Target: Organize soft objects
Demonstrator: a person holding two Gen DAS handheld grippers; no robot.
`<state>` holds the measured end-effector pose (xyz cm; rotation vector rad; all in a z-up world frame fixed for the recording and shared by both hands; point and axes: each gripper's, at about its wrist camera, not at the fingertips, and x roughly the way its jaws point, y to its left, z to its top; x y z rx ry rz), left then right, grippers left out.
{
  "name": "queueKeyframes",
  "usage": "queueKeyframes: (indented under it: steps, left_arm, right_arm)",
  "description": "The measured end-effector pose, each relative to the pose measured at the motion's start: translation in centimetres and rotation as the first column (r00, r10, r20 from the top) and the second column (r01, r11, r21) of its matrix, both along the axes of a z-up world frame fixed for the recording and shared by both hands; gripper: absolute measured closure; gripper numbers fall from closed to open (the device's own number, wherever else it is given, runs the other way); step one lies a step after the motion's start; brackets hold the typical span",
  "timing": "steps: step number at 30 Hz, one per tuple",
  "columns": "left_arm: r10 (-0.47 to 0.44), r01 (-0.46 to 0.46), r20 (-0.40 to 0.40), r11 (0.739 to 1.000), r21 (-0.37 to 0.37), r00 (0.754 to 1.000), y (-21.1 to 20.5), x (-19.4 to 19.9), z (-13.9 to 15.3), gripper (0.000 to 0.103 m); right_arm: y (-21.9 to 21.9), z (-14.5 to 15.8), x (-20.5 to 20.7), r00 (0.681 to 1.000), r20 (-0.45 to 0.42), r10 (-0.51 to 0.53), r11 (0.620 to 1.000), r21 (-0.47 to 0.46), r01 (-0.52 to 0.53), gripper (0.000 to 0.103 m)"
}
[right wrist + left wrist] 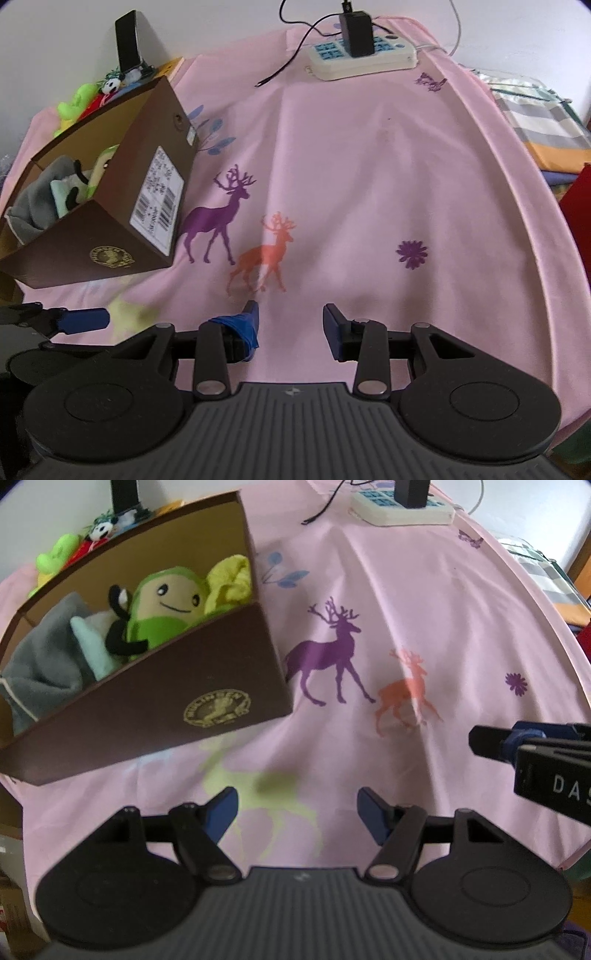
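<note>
A brown cardboard box stands on the left of the pink cloth; it also shows in the right wrist view. Inside lie a green smiling plush, a yellow soft thing, a black and white plush and a grey cloth. My left gripper is open and empty, low over the cloth in front of the box. My right gripper is open and empty, to the right of the box; it also shows in the left wrist view.
More plush toys lie behind the box. A white power strip with a black plug and cables sits at the far edge. The pink deer-print cloth covers the table. Folded fabrics lie beyond the right edge.
</note>
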<state>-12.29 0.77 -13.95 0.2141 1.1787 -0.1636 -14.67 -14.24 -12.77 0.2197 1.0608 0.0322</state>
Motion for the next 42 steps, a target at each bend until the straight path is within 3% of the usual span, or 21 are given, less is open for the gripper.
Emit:
queueKeyframes:
  steps: [7, 28, 42]
  left_arm:
    - [-0.043, 0.043, -0.002, 0.999, 0.0, 0.999, -1.5, 0.1, -0.1, 0.034]
    - [-0.127, 0.127, 0.012, 0.992, 0.005, 0.992, -5.7, 0.5, -0.1, 0.034]
    - [-0.057, 0.056, 0.018, 0.998, 0.014, 0.998, -3.1, 0.5, 0.1, 0.034]
  right_arm:
    - [-0.9, 0.0, -0.5, 0.999, 0.023, -0.025, 0.996, -0.081, 0.026, 0.082]
    - [-5.2, 0.0, -0.4, 0.992, 0.034, -0.124, 0.988, -0.085, 0.126, 0.082]
    - [-3.6, 0.4, 0.8, 0.998, 0.04, -0.053, 0.996, -0.07, 0.056, 0.082]
